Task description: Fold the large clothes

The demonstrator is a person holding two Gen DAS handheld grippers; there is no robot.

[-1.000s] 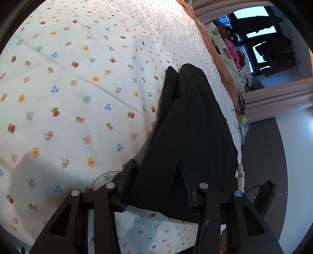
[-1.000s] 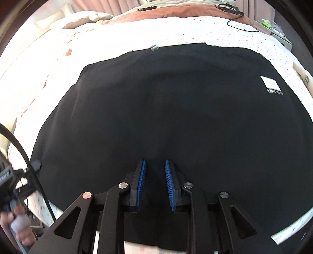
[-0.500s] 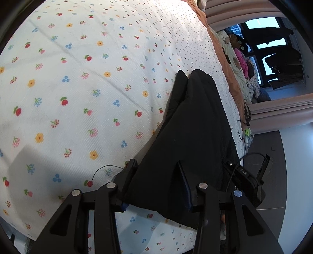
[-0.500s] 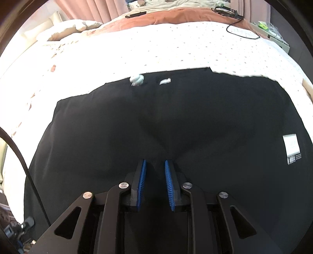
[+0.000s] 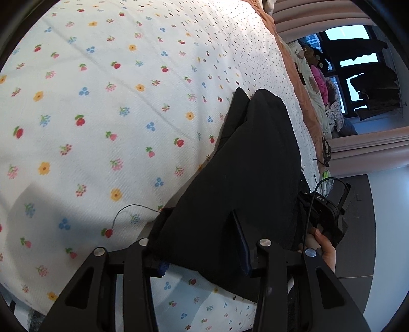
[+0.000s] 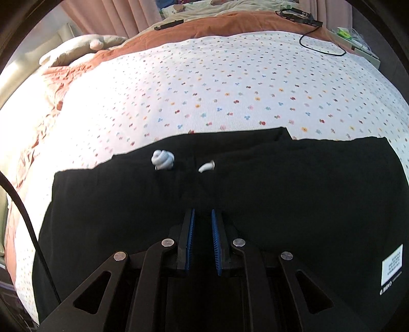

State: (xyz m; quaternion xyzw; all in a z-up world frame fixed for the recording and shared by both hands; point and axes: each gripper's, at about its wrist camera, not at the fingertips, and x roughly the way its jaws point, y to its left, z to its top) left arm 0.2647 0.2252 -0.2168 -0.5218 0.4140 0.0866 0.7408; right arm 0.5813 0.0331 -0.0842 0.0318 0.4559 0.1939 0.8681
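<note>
A large black garment [image 6: 281, 194] lies spread on the flowered bedsheet [image 6: 230, 84], with white drawstring ends [image 6: 162, 159] near its far edge and a white label [image 6: 392, 264] at the right. My right gripper [image 6: 202, 217] is over the garment near its middle, its blue pads [image 6: 190, 237] close together with black cloth between them. In the left wrist view the same garment [image 5: 245, 173] runs away in a long fold. My left gripper [image 5: 199, 224] holds its near corner, with cloth draped across both fingers. The right hand and its gripper body [image 5: 322, 217] show beside it.
The flowered sheet [image 5: 102, 115] stretches wide to the left. An orange blanket [image 6: 230, 24] and a pillow [image 6: 81, 46] lie at the bed's far end with a black cable [image 6: 322, 43]. Curtains, a window and grey floor [image 5: 358, 229] are on the right.
The right gripper has drawn the garment toward me, so more sheet shows beyond its far edge and the drawstring ends came nearer. The right hand has come into the left wrist view.
</note>
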